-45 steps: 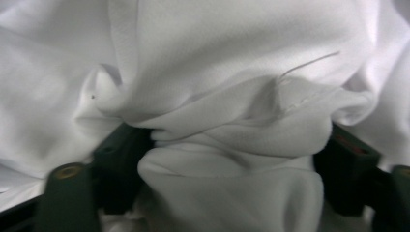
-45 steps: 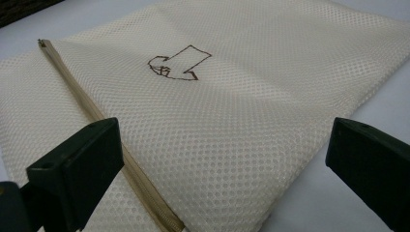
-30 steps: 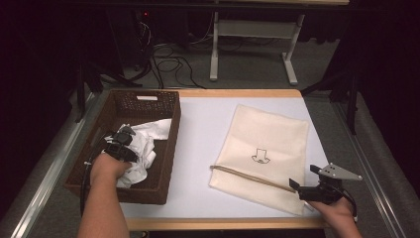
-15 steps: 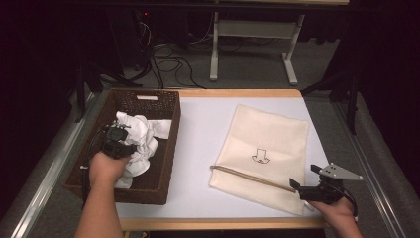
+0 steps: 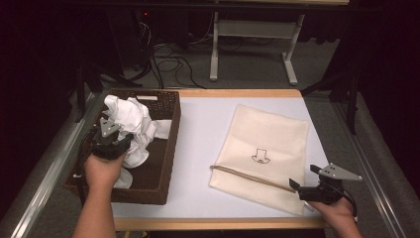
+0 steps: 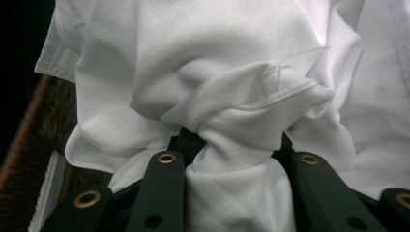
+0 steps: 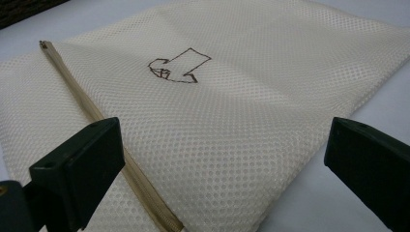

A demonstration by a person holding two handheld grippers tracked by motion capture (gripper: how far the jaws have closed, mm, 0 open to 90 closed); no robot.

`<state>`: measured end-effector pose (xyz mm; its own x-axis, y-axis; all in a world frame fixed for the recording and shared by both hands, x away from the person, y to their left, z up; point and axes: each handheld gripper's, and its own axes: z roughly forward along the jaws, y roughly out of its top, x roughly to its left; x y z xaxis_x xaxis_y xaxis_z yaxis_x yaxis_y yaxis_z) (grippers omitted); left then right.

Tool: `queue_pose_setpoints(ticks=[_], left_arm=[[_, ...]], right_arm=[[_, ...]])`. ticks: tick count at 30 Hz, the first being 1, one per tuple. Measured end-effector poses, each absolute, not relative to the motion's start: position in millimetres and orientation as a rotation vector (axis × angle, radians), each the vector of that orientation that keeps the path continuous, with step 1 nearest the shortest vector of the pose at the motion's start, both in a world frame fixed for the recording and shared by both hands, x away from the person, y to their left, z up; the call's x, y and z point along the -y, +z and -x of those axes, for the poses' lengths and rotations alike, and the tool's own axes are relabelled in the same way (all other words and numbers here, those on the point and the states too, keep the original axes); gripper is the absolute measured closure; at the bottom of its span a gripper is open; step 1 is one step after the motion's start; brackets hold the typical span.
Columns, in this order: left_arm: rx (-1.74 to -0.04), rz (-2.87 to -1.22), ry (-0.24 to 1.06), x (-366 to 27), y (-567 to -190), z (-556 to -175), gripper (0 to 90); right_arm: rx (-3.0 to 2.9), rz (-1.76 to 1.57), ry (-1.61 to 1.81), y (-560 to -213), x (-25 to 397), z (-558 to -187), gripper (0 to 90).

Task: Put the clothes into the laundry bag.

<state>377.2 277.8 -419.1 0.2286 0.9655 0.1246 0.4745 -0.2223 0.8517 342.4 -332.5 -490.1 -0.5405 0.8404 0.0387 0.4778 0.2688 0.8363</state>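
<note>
High view first: our left gripper (image 5: pixel 113 140) sits over the basket (image 5: pixel 166 148), clamped on a bunch of the white cloth (image 5: pixel 130 124), which rises in a crumpled heap above the basket's rim, with part of it trailing down inside. From the left gripper view we see the cloth (image 6: pixel 232 96) twisted into a tight knot between the two black jaws, the basket's brown weave (image 6: pixel 38 125) showing at the left edge. To the right of the basket, well apart from it, the mesh bag (image 5: pixel 270 148) lies flat on the table (image 5: pixel 203 124), its zipper (image 5: pixel 247 176) running along the near edge. Our right gripper (image 5: pixel 299 187) rests at the bag's near right corner. The right gripper view shows its jaws wide apart and holding nothing, the bag (image 7: pixel 232 111) and zipper (image 7: pixel 96 116) lying between them.
</note>
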Motion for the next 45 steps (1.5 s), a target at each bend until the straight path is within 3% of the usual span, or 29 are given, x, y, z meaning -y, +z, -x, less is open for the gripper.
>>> queue_pose_setpoints(ticks=[8, 16, 45], left_arm=[[-1.181, -1.649, 1.065, -274, -404, -352, 69.4], [-1.056, -1.54, 1.133, -259, -384, -338, 69.3], [-0.811, -1.376, 1.197, -218, -312, -316, 68.8]], right_arm=[[-2.122, -1.2, 1.186, -490, 333, -343, 1.1], [-2.12, -1.201, 1.191, -490, 332, -342, 1.1], [-2.103, -1.195, 1.207, -488, 333, -341, 1.6]])
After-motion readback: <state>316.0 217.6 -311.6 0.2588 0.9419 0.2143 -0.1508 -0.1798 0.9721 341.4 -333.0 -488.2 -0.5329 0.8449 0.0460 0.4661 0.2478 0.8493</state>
